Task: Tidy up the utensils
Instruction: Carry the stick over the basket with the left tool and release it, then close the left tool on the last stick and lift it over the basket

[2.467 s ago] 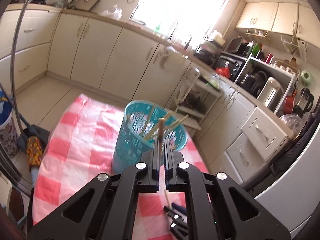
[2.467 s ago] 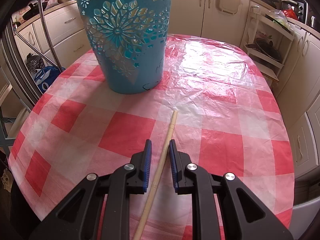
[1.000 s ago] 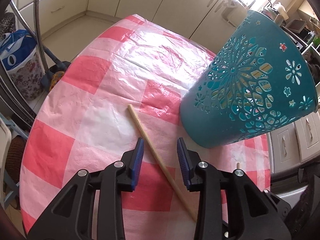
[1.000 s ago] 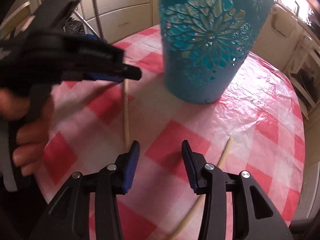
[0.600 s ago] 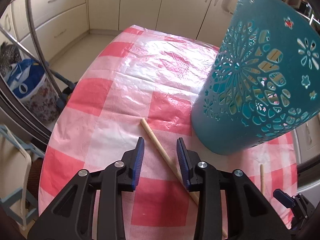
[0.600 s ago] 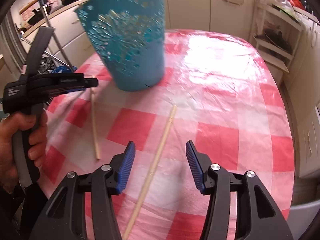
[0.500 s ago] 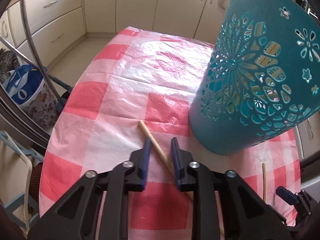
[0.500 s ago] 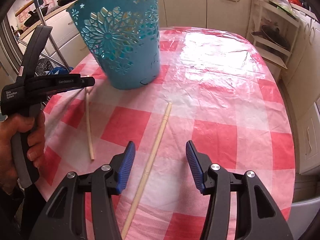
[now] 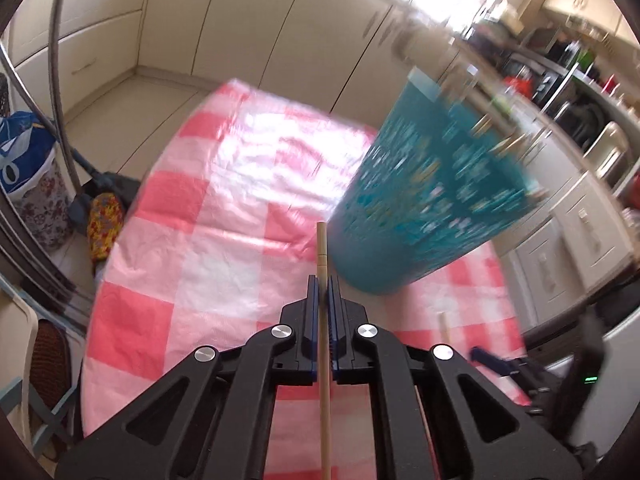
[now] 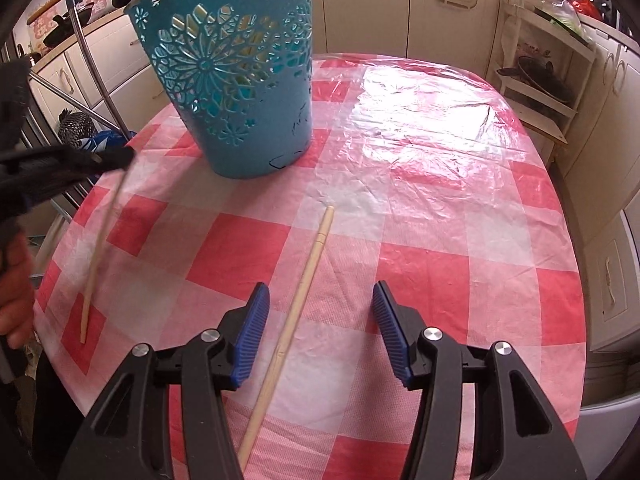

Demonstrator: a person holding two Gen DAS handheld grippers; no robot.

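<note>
A wooden chopstick (image 9: pixel 323 360) is clamped between the blue pads of the left gripper (image 9: pixel 323 292), whose jaws are pressed shut on it. In the left wrist view the stick runs straight along the gripper's line, its tip poking out past the fingertips just beside the base of the teal basket (image 9: pixel 424 208). From the right wrist view that same chopstick hangs slanted down from the gripper, its upper part blurred and its lower end close to the cloth near the desk's left edge; whether it touches there I cannot tell.

A second chopstick (image 10: pixel 298 296) lies flat on the desk (image 10: pixel 440 240), on the red-and-white checked cloth, pointing roughly toward the basket but well short of it. The right gripper (image 10: pixel 321 330) hovers over it with its jaws apart and widening — the stick passes between them, nearer the left pad, and neither pad presses on it.

The teal basket stands upright toward the far left of the desk, its wall cut through with flower patterns; more sticks show through the holes and above the rim, though they are blurred in the left wrist view.

At the left edge of the right wrist view a hand (image 10: pixel 14 280) grips the left gripper's handle. Cream kitchen cabinets (image 10: pixel 440 12) ring the desk.
</note>
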